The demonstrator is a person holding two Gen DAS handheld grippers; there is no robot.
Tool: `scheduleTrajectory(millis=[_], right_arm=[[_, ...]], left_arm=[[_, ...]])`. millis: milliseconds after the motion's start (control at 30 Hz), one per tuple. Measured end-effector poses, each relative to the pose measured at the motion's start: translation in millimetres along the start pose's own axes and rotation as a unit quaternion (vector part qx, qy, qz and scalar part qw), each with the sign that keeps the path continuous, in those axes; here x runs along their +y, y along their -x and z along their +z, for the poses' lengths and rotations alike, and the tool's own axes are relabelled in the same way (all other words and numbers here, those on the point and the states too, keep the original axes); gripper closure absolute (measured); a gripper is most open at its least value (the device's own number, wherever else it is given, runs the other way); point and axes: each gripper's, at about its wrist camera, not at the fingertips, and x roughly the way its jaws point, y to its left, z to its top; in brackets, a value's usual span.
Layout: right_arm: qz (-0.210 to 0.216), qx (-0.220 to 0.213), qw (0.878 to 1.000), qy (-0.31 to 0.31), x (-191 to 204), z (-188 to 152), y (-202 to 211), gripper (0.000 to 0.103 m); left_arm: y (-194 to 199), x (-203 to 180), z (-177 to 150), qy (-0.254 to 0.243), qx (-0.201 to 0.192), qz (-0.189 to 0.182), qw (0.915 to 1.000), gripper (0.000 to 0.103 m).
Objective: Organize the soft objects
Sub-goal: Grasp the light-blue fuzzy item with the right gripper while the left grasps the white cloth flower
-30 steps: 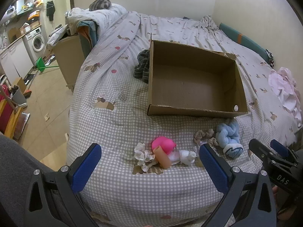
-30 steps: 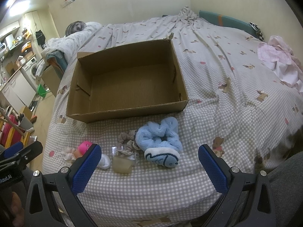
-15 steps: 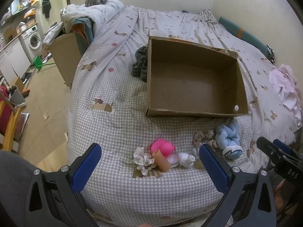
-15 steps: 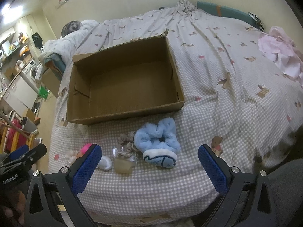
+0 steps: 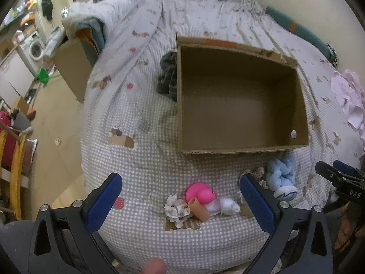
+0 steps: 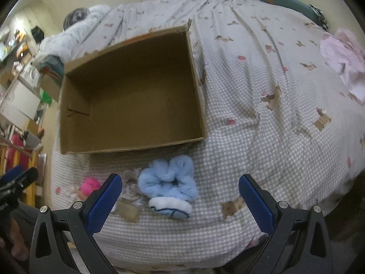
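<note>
An empty cardboard box (image 5: 241,146) (image 6: 127,146) lies on the checked bedspread. In front of it sits a row of soft items: a cream scrunchie (image 5: 175,209), a pink ball (image 5: 199,193) (image 6: 90,185), a tan tube (image 5: 200,209), a white bundle (image 5: 228,205), a beige scrunchie (image 5: 255,172) (image 6: 131,175), and a light blue fluffy scrunchie (image 5: 281,178) (image 6: 168,180) with a white and blue piece (image 6: 170,206) at its near side. My left gripper (image 5: 181,196) hangs open above the pink ball. My right gripper (image 6: 180,194) hangs open above the blue scrunchie.
A dark striped cloth (image 5: 167,80) lies left of the box. Pink clothing (image 5: 349,98) (image 6: 342,61) is heaped at the bed's right. A second carton (image 5: 73,73) and a floor with a washing machine (image 5: 34,48) lie off the bed's left edge.
Both grippers have risen and tilted down a little, so the box and the soft items sit lower in view. Both stay open. Nothing on the bed has moved.
</note>
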Motion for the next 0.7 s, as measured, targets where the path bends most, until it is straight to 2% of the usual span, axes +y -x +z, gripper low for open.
scheduleTrajectory(millis=[100,233,333,400,533,633,700], right_arm=[[-0.005,0.007,1.000,0.012,-5,3,-13,0.000],[0.018,0.013,1.000,-0.009,-19,1,-30,0.000],[0.042,0.035,0.997,-0.051,-34,-2,-45,0.000],[0.051,0.043,0.996,-0.065,-37,-2,-49,0.000],[0.034,0.084,0.996,-0.016,-18,-9,-71,0.000],[0.024,0.117,0.992,0.035,7,-14,-91,0.000],[0.008,0.125,0.990,0.063,20,-16,-103,0.000]], left_arm=[[-19,5,0,0.006,0.018,0.002,0.9998,0.000],[-48,17,-7,0.020,0.038,0.012,0.9990,0.000],[-71,36,-14,0.062,0.075,-0.005,0.9952,0.000],[-76,48,-14,0.094,0.081,-0.009,0.9923,0.000],[-80,55,-13,0.113,0.082,-0.005,0.9902,0.000],[-85,51,-13,0.124,0.102,-0.024,0.9867,0.000],[-85,49,-14,0.122,0.105,-0.023,0.9867,0.000]])
